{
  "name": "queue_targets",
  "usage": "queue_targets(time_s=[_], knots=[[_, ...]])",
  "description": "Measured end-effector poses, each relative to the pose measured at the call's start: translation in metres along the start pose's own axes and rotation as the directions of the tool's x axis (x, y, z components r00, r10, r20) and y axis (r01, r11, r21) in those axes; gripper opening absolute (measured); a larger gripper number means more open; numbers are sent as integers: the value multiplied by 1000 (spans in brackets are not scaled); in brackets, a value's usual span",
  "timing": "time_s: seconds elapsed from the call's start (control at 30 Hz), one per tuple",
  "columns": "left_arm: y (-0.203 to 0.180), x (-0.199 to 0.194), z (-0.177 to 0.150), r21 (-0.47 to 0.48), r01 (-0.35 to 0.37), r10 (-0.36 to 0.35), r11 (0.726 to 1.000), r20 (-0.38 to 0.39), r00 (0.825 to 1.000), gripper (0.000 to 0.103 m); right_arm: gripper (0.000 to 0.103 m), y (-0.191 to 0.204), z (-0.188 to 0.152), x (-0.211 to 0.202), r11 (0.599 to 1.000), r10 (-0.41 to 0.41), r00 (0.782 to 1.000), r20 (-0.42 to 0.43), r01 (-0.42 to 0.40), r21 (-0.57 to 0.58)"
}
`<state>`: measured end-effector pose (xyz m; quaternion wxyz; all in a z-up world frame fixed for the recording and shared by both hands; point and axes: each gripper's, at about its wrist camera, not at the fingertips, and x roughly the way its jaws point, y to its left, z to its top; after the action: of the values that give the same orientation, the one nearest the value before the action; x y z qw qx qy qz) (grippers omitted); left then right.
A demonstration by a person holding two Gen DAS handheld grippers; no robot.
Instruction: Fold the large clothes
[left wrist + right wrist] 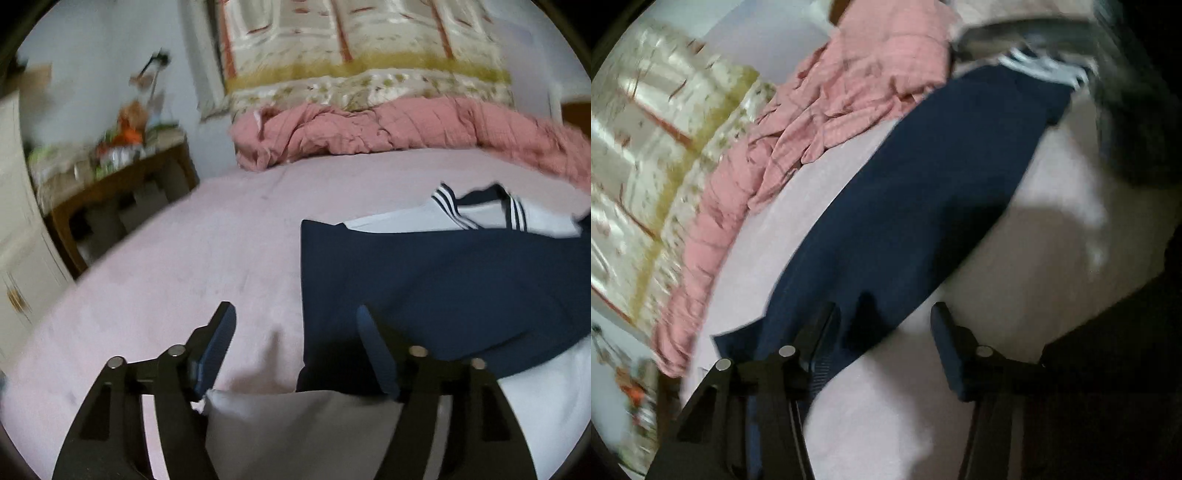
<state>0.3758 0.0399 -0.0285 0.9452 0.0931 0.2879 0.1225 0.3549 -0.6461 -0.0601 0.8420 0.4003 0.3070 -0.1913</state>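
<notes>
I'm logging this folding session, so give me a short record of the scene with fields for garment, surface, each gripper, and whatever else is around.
garment: navy and white garment with striped trim, lying flat on the bed, partly folded
surface: pink bedsheet
left gripper: open, at the garment's near edge, gripping nothing
right gripper: open, over the navy cloth, gripping nothing
bedding: rumpled pink blanket at the far side, floral quilt behind it
beside the bed: cluttered wooden side table
image quality: both views motion-blurred
</notes>
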Motion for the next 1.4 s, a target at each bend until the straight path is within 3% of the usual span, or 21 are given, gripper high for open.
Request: queue_targets(time_s=[0.13, 0.2, 0.23, 0.37, 0.43, 0.5, 0.6, 0.63, 0.73, 0.8, 0.9, 1.0, 1.07, 1.13, 1.2, 1.3, 1.33, 1.4], knots=[[1, 11, 2, 12, 23, -23, 1000, -30, 999, 71, 51, 10, -3, 7, 995, -81, 993, 87, 86, -53], [12, 12, 3, -40, 58, -59, 998, -33, 998, 71, 46, -2, 2, -2, 991, -130, 979, 159, 129, 22], [15, 11, 3, -57, 75, -77, 996, -29, 997, 71, 46, -10, 5, -5, 992, -123, 972, 200, 112, 64], [16, 3, 2, -62, 94, -94, 994, -6, 996, 71, 46, -9, 12, 1, 995, -98, 977, 187, 93, 36], [13, -2, 2, -47, 89, -89, 995, 12, 996, 71, 5, -11, 12, 2, 998, -66, 982, 176, 61, 33], [13, -10, 3, -43, 98, -96, 994, 39, 995, 71, 5, -6, 10, -4, 998, -60, 979, 197, 60, 5], [15, -22, 6, -55, 111, -106, 992, 87, 991, 71, 5, 35, 1, -27, 973, -101, 943, 318, 161, -168], [17, -25, 7, -65, 123, -116, 990, 103, 988, 71, 5, 49, -2, -40, 963, -73, 934, 350, 157, -217], [22, -28, 9, -96, 147, -136, 984, 120, 983, 71, 5, 72, -10, -73, 965, 78, 943, 325, 10, -262], [24, -29, 9, -112, 151, -137, 982, 123, 983, 71, 5, 101, -21, -97, 935, 159, 935, 318, -39, -354], [27, -32, 10, -139, 177, -159, 974, 131, 979, 71, 5, 148, -48, -123, 857, 301, 924, 235, -155, -491], [29, -35, 12, -155, 196, -176, 968, 136, 975, 71, 5, 187, -85, -121, 779, 408, 910, 71, -307, -547], [27, -35, 13, -154, 198, -177, 968, 140, 974, 71, 5, 214, -120, -104, 732, 404, 914, -46, -353, -582], [27, -33, 13, -154, 200, -179, 968, 141, 974, 70, 5, 233, -156, -84, 700, 356, 928, -108, -341, -627], [26, -34, 13, -148, 209, -187, 967, 147, 971, 69, 5, 238, -179, -56, 703, 302, 930, -208, -365, -610], [22, -36, 16, -129, 205, -184, 970, 153, 971, 69, 5, 233, -195, -22, 748, 263, 890, -373, -432, -504], [21, -36, 17, -125, 203, -184, 971, 152, 971, 69, 5, 231, -196, -20, 748, 265, 879, -397, -447, -491], [19, -34, 17, -123, 202, -183, 972, 146, 972, 69, 8, 232, -193, -25, 728, 256, 890, -377, -434, -531]])
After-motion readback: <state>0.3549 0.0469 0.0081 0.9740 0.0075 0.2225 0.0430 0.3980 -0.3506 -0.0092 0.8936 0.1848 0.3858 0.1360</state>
